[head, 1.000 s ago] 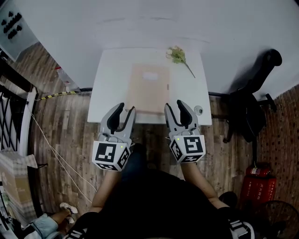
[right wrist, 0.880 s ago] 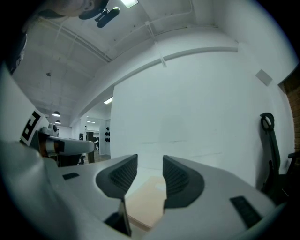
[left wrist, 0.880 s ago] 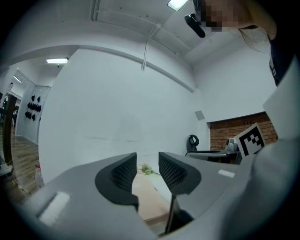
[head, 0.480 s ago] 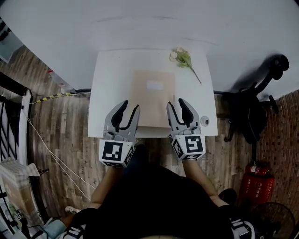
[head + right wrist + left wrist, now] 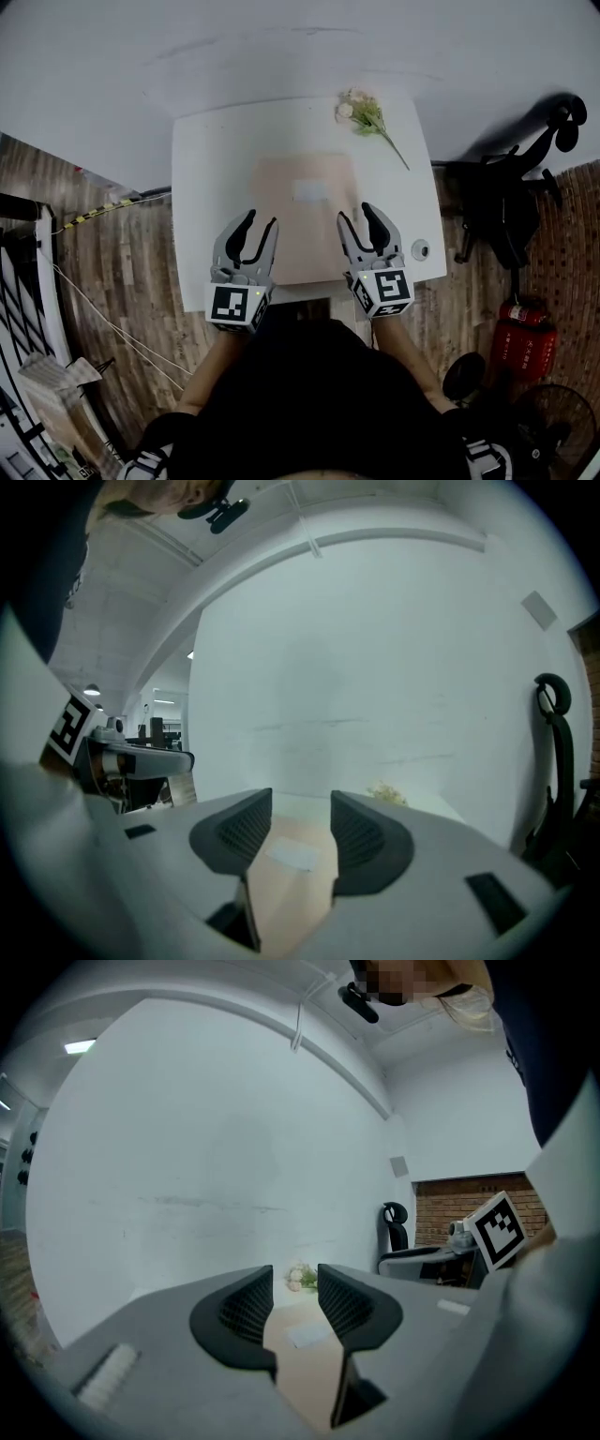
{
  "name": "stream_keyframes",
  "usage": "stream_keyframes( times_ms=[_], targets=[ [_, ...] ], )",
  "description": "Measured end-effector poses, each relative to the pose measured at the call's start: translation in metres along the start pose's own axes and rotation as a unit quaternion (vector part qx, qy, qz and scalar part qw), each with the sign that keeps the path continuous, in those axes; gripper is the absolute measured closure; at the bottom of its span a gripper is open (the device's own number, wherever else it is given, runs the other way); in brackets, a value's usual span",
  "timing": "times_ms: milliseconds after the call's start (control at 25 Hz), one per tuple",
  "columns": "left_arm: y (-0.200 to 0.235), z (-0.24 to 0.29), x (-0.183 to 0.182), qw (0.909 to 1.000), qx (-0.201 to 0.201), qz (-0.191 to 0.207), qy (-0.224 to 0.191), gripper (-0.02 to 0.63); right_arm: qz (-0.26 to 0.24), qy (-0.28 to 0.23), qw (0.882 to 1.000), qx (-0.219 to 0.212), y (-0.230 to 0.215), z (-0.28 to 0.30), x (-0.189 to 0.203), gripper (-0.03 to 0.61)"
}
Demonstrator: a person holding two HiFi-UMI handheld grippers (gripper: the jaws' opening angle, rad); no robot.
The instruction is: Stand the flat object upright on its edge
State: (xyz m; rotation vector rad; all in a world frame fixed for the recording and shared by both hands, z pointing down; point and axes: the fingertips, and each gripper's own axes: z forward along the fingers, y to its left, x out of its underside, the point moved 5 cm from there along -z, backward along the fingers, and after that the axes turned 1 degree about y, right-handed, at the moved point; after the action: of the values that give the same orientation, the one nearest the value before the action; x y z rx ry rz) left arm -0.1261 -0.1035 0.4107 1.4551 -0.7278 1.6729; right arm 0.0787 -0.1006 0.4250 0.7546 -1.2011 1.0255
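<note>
Two claws hovering above near edge of white surface (image 5: 206,169). Tan flat envelope (image 5: 305,211) lying flat mid-surface, white label facing up. Left claw (image 5: 261,220) hanging over envelope's near-left edge, jaws partly apart, gripping nothing. Right claw (image 5: 355,213) hanging over near-right edge, jaws just been opening, nothing between them. Flower sprig (image 5: 366,114) lying at far-right corner, apart from envelope.

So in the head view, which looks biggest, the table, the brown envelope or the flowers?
1. table
2. envelope
3. flowers
All three lie at table level, so nearness to the camera does not blur this order.
</note>
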Motion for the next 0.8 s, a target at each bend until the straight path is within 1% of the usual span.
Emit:
stream_keyframes(
  times_ms=[40,160,240,360,480,560,640,800],
  targets=[
    [0.004,0.006,0.004,0.9999,0.006,-0.006,0.006,0.457,0.003,0.009,1.000,0.004,-0.003,0.003,0.005,0.396],
    [0.012,0.018,0.019,0.9992,0.019,-0.023,0.027,0.423,0.017,0.034,0.999,0.014,-0.012,0.010,0.018,0.385],
    [0.018,0.023,0.027,0.9986,0.023,-0.029,0.037,0.423,0.028,0.048,0.998,0.016,-0.017,0.013,0.027,0.374],
    [0.026,0.028,0.039,0.9973,0.028,-0.040,0.055,0.416,0.039,0.069,0.997,0.015,-0.023,0.016,0.038,0.362],
    [0.030,0.031,0.055,0.9938,0.036,-0.058,0.088,0.403,0.052,0.100,0.994,0.008,-0.029,0.021,0.052,0.353],
    [0.033,0.035,0.067,0.9893,0.040,-0.084,0.112,0.392,0.075,0.123,0.990,0.000,-0.034,0.026,0.062,0.348],
    [0.034,0.039,0.078,0.9823,0.048,-0.122,0.134,0.385,0.101,0.147,0.984,-0.010,-0.039,0.029,0.072,0.340],
    [0.037,0.044,0.104,0.9613,0.061,-0.205,0.174,0.366,0.135,0.192,0.971,-0.036,-0.048,0.034,0.094,0.328]
  ],
)
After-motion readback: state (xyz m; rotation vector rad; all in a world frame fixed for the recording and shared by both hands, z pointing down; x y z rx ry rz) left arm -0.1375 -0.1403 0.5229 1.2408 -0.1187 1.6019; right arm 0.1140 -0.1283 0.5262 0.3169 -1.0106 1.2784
